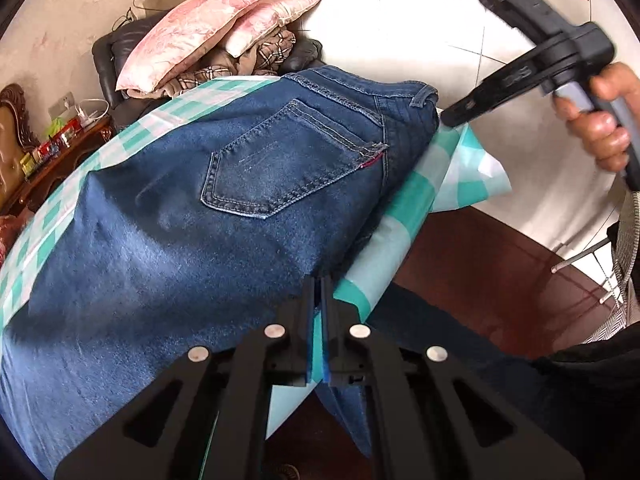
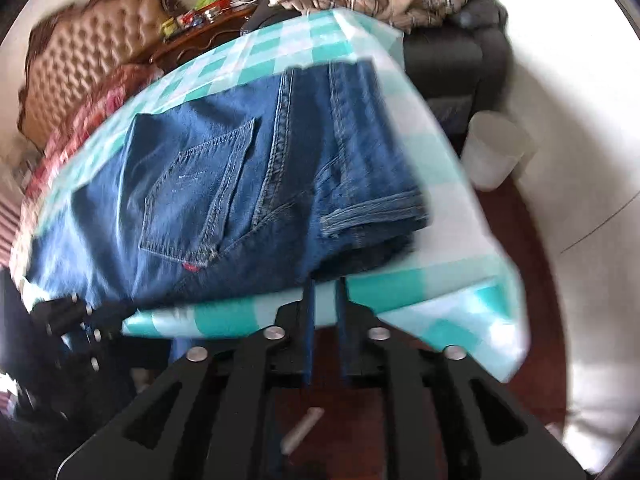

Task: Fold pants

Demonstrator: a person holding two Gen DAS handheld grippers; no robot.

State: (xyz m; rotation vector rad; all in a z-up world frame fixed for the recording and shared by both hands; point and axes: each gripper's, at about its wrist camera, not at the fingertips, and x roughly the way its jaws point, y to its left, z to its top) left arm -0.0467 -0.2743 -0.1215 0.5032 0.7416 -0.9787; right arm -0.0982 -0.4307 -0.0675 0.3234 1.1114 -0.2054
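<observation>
Blue jeans [image 1: 192, 216] lie folded lengthwise on a table under a teal-and-white checked cloth [image 1: 404, 216], back pocket up and waistband at the far right. My left gripper [image 1: 322, 286] is shut at the near table edge. Teal cloth shows between its pads and the jeans' edge sits at its tips. It also appears at the jeans' left edge as the left gripper [image 2: 84, 314]. My right gripper [image 2: 324, 280] stands slightly open at the table edge below the waistband [image 2: 380, 208], with nothing between its fingers. A hand [image 1: 600, 124] holds this right gripper [image 1: 450, 118] beside the waistband corner.
Pink pillows [image 1: 208, 28] and blankets are piled on a dark armchair behind the table. A wooden side table [image 1: 60, 152] carries small items at the left. A white bin [image 2: 496, 152] stands on the dark red floor [image 1: 480, 280]. There is a tufted brown headboard [image 2: 92, 52].
</observation>
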